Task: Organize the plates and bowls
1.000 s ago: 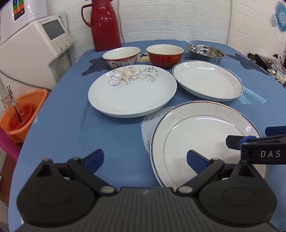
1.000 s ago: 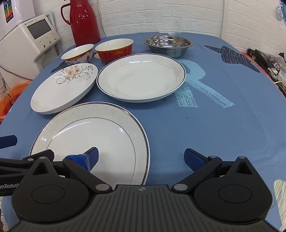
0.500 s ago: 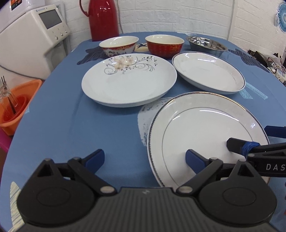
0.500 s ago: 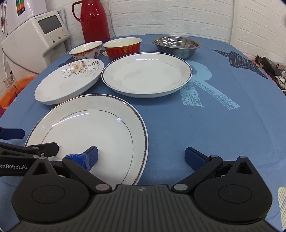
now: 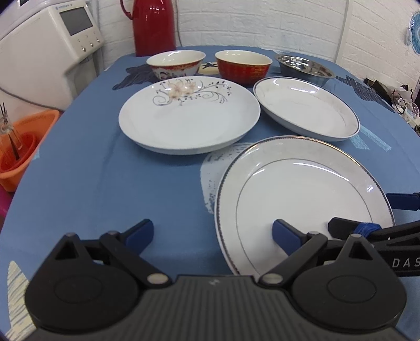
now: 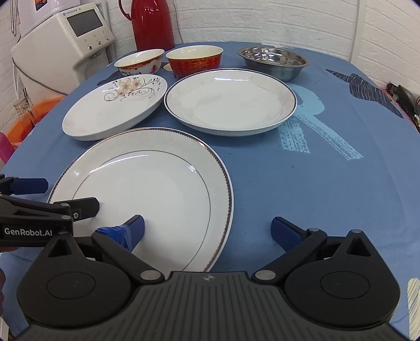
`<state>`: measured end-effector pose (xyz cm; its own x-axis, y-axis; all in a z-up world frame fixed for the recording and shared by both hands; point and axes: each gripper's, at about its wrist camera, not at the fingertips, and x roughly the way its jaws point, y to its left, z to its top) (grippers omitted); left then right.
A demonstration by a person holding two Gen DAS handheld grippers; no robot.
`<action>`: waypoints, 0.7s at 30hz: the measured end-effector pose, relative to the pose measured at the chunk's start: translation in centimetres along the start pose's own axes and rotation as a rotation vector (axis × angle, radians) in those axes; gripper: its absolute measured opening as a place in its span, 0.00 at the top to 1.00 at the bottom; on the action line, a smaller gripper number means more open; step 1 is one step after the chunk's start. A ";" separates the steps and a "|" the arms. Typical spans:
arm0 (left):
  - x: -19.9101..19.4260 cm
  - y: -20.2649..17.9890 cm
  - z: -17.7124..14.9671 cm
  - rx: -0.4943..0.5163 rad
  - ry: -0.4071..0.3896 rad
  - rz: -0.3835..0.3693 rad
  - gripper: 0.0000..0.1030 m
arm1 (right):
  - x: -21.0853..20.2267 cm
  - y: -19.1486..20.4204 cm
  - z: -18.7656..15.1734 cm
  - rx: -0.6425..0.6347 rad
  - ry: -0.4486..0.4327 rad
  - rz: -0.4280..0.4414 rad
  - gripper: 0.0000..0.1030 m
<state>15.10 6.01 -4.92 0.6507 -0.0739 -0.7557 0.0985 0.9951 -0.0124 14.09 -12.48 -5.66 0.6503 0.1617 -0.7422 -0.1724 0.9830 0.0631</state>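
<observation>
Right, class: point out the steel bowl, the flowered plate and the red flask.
steel bowl (image 6: 273,56), right wrist view, inner base
flowered plate (image 5: 189,123), left wrist view, bare white centre
red flask (image 6: 152,23), right wrist view, body

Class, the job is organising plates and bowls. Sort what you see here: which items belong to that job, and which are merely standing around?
Part of the job:
- gold-rimmed plate
- blue-rimmed plate
- floral plate
- white bowl
- red bowl
- steel bowl

Just standing around:
- red thermos
- white appliance
- orange basket
</observation>
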 end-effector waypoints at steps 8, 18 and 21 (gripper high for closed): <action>0.0 0.1 0.0 -0.006 -0.004 0.002 0.07 | -0.1 -0.1 -0.3 -0.005 -0.012 0.006 0.11; -1.2 -0.9 -0.2 0.020 -0.018 -0.083 0.63 | -1.2 0.8 -0.6 -0.058 -0.051 0.082 0.60; -1.2 -0.5 -0.3 0.009 -0.025 -0.072 0.72 | -1.7 -0.8 -0.5 0.019 -0.053 0.109 0.81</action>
<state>14.00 5.65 -4.21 0.6605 -0.1473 -0.7362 0.1527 0.9864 -0.0603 12.75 -13.62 -4.84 0.6666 0.2717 -0.6942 -0.2303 0.9607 0.1549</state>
